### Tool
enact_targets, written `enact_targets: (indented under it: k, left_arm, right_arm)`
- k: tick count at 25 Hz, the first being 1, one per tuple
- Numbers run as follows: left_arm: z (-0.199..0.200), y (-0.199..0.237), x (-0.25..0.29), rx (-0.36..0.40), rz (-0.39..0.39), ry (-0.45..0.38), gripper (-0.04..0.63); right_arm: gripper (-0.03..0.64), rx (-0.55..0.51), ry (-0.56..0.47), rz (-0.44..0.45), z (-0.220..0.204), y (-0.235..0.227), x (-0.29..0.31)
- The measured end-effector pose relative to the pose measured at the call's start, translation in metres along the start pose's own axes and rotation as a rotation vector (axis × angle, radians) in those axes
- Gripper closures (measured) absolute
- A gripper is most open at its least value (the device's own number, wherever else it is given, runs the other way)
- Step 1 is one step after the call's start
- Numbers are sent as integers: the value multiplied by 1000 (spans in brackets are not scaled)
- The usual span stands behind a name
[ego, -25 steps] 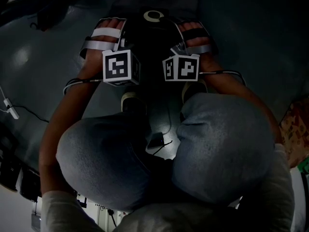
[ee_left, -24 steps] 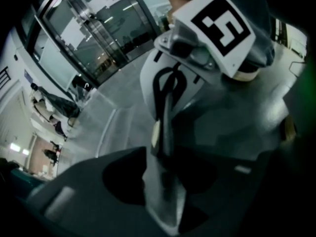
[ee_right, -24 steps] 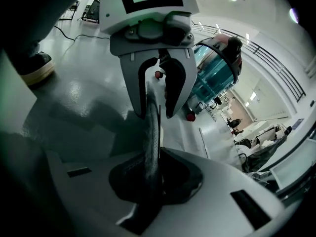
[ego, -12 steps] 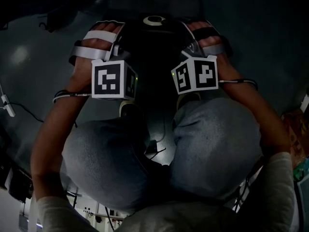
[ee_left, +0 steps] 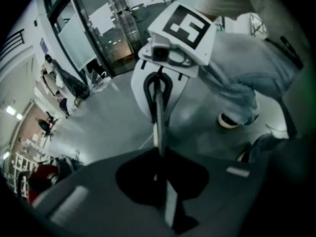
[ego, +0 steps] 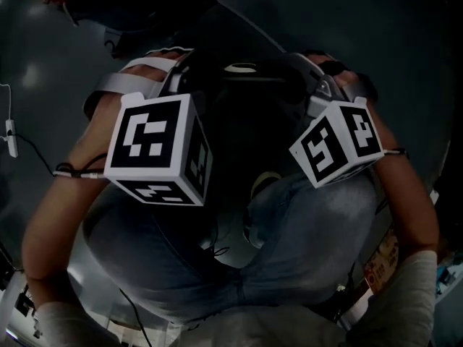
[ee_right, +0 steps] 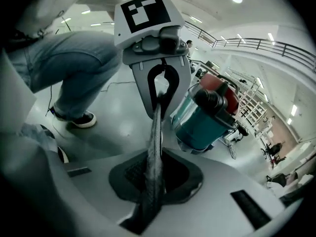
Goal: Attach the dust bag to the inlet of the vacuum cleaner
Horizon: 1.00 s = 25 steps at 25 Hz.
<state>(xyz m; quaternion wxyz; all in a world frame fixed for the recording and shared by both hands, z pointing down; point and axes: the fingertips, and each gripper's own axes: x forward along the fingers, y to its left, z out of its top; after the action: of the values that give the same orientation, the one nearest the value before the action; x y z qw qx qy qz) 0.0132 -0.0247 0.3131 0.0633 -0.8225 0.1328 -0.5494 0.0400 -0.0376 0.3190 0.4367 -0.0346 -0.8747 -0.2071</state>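
We find the left gripper (ee_left: 165,184) with its jaws pressed together on one edge of the dust bag (ee_right: 157,147). They have just been closing, and the bag edge lies between them. The right gripper (ee_right: 153,189) has its jaws clamped on the opposite edge. In each gripper view the bag shows edge-on as a thin grey strip of fabric running from the near jaws straight across to the other gripper, so it hangs between the two tools and clear of the floor (ee_right: 113,127). The head view is very dark. There the bag reads only as a black bulk between the two marker cubes, the left cube (ego: 159,150) and the right cube (ego: 338,150), with a pale oval ring (ego: 242,69) on its upper side. We cannot tell what the ring is. The vacuum cleaner (ee_right: 205,117), a teal drum with a red top and a black fitting on its side, stands on the floor beyond the right gripper, well apart from the bag. The person's knees (ego: 318,223) sit directly below the grippers, and one dark shoe (ee_right: 81,118) rests on the floor.
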Motion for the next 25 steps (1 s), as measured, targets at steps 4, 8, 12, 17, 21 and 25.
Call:
enact_targets:
  k: [4,8,12,17,21,25]
  left_arm:
    - [-3,5,-58,-128,-27,32,569]
    - [-20,4,-107,-238,-8,13,569]
    - [-44,16,-120,-268,32,24,571]
    - [-75,55,-130,-323,94,18,569]
    - [-88,87,-126,-334,140,38,569]
    - [-97,101,-116,-353,140,50,569]
  right_arm:
    - [583,-34,-45,89,50,-14,-26]
    - [583,-59,-69,154,95,-20,-29]
    - [583,-93,-79,133,118,-35,-13]
    - [583,-109,-57,89,139,-77,10]
    - [583,-107,-27,43,137,-110,24]
    - [583,-85,-18,41,130,-124,38]
